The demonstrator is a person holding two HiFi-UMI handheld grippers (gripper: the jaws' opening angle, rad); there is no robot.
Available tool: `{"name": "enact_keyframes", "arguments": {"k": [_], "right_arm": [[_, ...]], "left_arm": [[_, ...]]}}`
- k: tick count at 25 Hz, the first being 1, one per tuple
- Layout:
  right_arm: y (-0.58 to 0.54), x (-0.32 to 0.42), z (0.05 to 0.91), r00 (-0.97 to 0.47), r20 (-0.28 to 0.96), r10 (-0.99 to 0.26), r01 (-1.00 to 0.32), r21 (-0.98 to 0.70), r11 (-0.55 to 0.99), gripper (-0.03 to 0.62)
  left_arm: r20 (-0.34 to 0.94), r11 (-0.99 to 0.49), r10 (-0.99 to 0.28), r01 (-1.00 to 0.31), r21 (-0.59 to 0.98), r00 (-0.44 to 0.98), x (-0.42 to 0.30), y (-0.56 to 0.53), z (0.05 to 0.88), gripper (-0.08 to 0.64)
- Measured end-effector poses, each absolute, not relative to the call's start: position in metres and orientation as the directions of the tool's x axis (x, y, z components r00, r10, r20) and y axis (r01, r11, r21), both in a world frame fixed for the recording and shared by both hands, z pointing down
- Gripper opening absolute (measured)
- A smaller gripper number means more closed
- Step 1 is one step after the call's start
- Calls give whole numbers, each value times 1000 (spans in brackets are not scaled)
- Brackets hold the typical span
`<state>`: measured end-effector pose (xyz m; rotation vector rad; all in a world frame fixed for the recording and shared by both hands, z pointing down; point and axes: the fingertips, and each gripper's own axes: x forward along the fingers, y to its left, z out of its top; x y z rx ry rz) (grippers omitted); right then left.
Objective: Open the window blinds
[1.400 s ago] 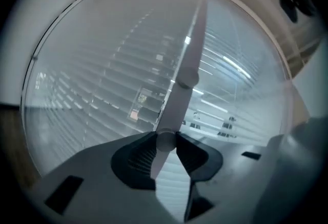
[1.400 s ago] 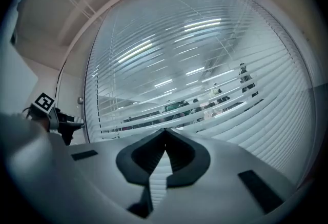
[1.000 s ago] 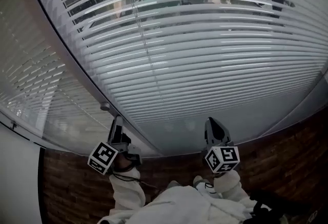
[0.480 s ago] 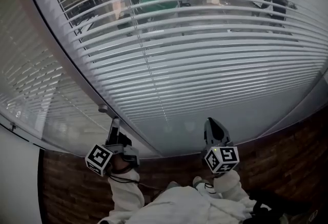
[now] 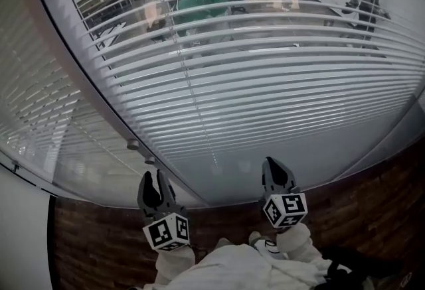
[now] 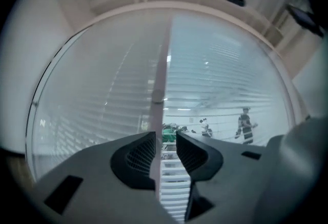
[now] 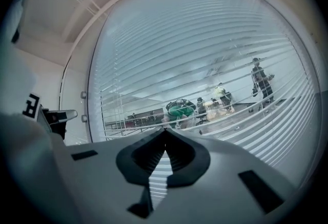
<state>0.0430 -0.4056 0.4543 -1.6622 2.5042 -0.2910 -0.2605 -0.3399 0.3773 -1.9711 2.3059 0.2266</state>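
Ahead, the blinds (image 5: 265, 76) hang behind glass; the slats look light and flimsy, so I judge the frame knob (image 5: 133, 145) the grip point. My left gripper (image 5: 153, 181) is spread, empty; right gripper (image 5: 275, 169) pressed together.

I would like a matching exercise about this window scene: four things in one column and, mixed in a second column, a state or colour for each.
Things:
1. left gripper
2. right gripper
3. blinds
4. wall under the window

States and colours:
A. jaws together
B. brown brick
C. jaws apart, nothing held
D. slats tilted, room visible behind

Pairs: 1-C, 2-A, 3-D, 4-B
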Motion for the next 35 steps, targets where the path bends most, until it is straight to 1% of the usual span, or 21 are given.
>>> {"name": "enact_keyframes", "arguments": {"k": [1, 2, 3, 4, 6, 7, 10, 13, 19, 35], "right_arm": [[-405, 41, 454, -393, 8, -919, -898, -217, 382, 11], [-404, 39, 454, -399, 9, -917, -898, -208, 388, 11], [-402, 36, 454, -403, 10, -915, -897, -200, 394, 11], [-401, 34, 454, -407, 11, -913, -897, -193, 398, 11], [-398, 30, 457, -416, 20, -909, -896, -183, 406, 11], [-396, 28, 459, -422, 26, -906, -894, -178, 412, 11], [-393, 20, 459, -439, 29, -898, -889, -159, 430, 11], [-392, 18, 453, -445, 18, -895, -888, -142, 438, 11], [-389, 18, 456, -455, 29, -890, -886, -110, 450, 11], [-391, 14, 458, -454, 36, -890, -887, -112, 448, 11]], "left_arm": [[-184, 119, -976, -993, -15, -114, -241, -340, 380, 126], [-165, 57, -985, -998, -39, -50, -219, -343, 390, 120], [-124, -26, -992, -999, -24, 29, -196, -349, 404, 79], [-76, -121, -990, -992, 17, 120, -172, -354, 420, 0], [-2, -283, -959, -954, 97, 284, -124, -360, 448, 0], [18, -326, -944, -938, 116, 330, -107, -360, 457, 0], [17, -386, -920, -914, 123, 391, -80, -357, 457, 0], [-1, -413, -910, -904, 111, 415, -71, -361, 449, 0], [5, -392, -919, -912, 118, 395, -79, -366, 451, 0], [44, -361, -928, -920, 150, 371, -94, -366, 464, 0]]}}
